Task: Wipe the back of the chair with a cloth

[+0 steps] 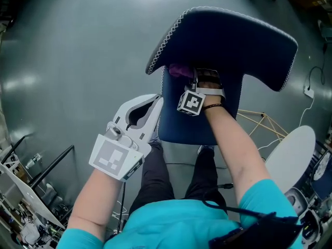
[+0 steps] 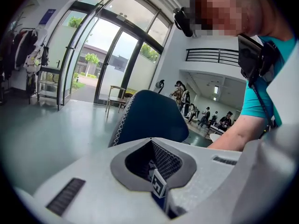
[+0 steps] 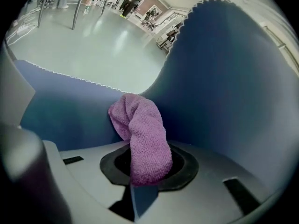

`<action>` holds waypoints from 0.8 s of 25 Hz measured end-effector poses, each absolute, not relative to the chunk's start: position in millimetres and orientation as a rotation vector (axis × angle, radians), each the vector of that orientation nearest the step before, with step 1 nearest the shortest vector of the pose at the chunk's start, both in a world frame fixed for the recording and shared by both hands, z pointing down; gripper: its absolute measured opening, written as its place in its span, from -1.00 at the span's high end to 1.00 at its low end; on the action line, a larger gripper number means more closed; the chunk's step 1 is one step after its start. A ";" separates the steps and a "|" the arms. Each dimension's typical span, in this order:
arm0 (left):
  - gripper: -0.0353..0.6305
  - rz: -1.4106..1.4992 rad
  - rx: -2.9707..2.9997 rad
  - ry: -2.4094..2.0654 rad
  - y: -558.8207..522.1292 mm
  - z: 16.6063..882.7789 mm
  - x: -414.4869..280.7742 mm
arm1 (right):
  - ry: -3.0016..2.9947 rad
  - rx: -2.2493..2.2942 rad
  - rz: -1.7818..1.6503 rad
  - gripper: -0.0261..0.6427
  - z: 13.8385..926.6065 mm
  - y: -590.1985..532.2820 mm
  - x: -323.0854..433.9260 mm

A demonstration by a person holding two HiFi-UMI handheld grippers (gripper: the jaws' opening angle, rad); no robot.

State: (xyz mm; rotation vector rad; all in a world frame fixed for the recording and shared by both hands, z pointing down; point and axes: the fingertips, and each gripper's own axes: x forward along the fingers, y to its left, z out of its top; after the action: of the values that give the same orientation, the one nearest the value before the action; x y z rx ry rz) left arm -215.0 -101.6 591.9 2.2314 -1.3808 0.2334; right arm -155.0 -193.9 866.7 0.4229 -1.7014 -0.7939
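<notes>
The wiping is under way, and I'd guess nearer its start than its end. The right claw (image 1: 196,75) is clamped on a purple cloth (image 1: 179,70), whose bunched end pokes out past the claw and presses against the blue chair (image 1: 228,40). It touches low down on the inner face of the back, at about 11 o'clock from the person, just where the back curves down to meet the seat. From the right gripper view the cloth (image 3: 145,139) stands up out of the closed claw (image 3: 147,169) and leans on the fabric. The wide sweep of the back rises bare above it and off to 1 o'clock. Nothing on the fabric shows which parts have been done, so I judge that the upper back, its stitched edge and the far face are all left to do. The left claw (image 1: 155,105) is shut on nothing and hovers beside the seat's edge at 9 o'clock, doing no work. Around the chair the grey floor (image 1: 78,61) lies open. A white round table (image 1: 290,157) sits at 4 o'clock and a metal rack (image 1: 21,191) at 8 o'clock, both apart from the chair. Only the right arm itself crosses over the seat.
</notes>
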 end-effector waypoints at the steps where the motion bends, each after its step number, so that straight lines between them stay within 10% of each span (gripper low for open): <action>1: 0.92 0.235 2.236 -1.373 -104.9 592.0 -209.8 | -1.702 0.432 -0.785 0.66 867.0 -196.7 -148.5; 20: 0.92 0.298 2.312 -1.222 -158.2 604.7 -96.0 | -1.602 0.527 -0.688 0.66 881.1 -245.3 19.9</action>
State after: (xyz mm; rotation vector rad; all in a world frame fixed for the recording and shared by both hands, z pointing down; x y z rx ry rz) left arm -96.0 -158.2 604.7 2.3121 -1.2222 0.2984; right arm 19.9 -245.3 881.1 0.5270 -1.6016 -0.6883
